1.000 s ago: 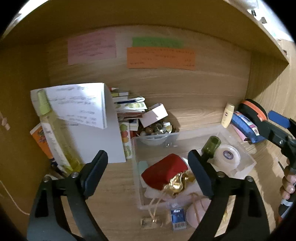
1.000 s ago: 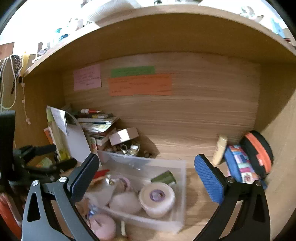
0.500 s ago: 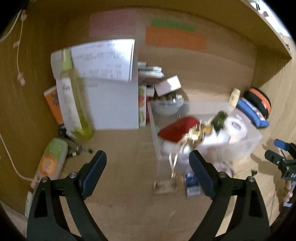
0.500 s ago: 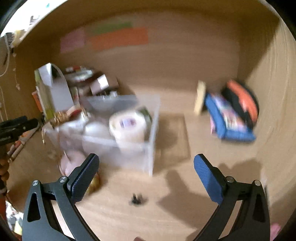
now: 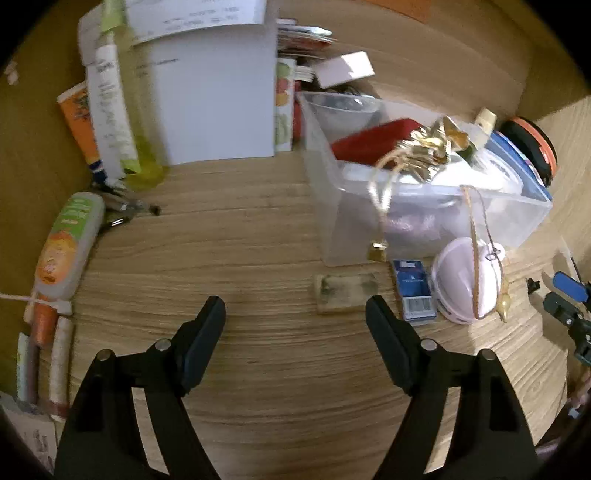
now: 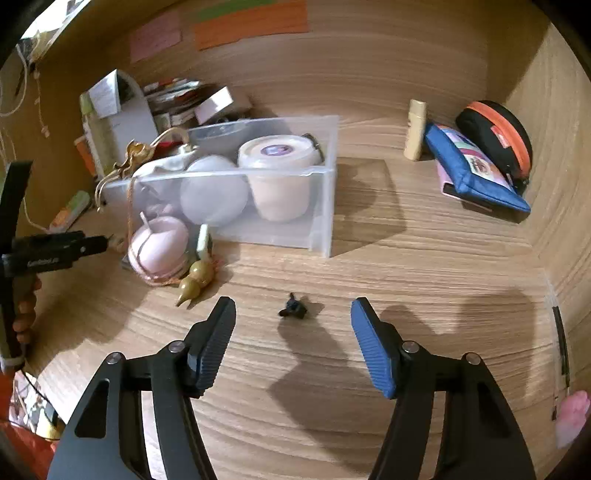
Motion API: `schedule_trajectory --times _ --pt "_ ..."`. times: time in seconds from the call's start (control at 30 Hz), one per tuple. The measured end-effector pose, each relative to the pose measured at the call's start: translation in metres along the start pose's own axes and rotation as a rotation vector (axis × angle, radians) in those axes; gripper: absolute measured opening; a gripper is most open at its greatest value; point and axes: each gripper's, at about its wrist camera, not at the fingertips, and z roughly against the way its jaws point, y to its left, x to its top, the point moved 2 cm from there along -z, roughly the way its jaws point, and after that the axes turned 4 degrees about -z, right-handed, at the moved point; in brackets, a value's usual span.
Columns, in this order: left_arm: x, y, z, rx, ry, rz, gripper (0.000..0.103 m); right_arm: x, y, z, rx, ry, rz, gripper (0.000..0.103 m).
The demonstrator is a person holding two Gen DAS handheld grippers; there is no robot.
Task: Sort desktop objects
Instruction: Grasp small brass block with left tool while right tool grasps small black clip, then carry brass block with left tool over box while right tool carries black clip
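Both tools are spread wide and hold nothing, the left tool [image 5: 295, 317] and right tool [image 6: 293, 317] above the pale wood-grain tabletop [image 6: 424, 280]; a small black clip [image 6: 293, 308] lies just beyond the right tool's tips; farther, a clear plastic storage bin [image 6: 321, 206] holds a white lidded tub [image 6: 279, 173]; behind it rises a wooden back wall [image 6: 369, 62] bearing an orange paper note [image 6: 251, 24].

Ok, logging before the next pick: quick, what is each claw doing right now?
Left claw: open, holding nothing, above bare desk.
Right claw: open, holding nothing, a small black clip between its fingers.
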Motion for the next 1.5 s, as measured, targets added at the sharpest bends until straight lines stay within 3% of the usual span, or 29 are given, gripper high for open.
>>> schedule_trajectory --times 0.07,0.37,0.7,0.83,0.9,1.1,1.5 --pt "0.0 -0.006 0.0 0.002 -0.006 -0.024 0.079 0.0 0.003 -0.003 0.0 0.02 0.013 0.048" --pt "0.004 -0.023 -0.011 0.025 0.007 -0.062 0.078 0.0 0.009 -0.017 0.009 0.093 0.022 0.027" --pt "0.003 -0.031 -0.018 0.005 0.014 -0.093 0.058 0.005 0.001 -0.028 -0.017 0.13 -0.002 0.026" --pt "0.004 -0.031 -0.018 -0.007 0.009 -0.098 0.047 0.008 0.003 -0.031 -0.022 0.129 0.015 0.017" --pt "0.004 -0.03 -0.018 -0.019 0.004 -0.093 0.042 0.009 0.003 -0.031 -0.017 0.126 0.017 0.017" --pt "0.003 -0.027 -0.014 -0.032 -0.011 -0.07 0.041 0.01 0.001 -0.028 0.011 0.116 -0.002 0.017" --pt "-0.002 -0.02 0.015 0.003 -0.094 -0.026 0.041 0.027 0.004 0.009 0.057 -0.03 -0.024 0.017"
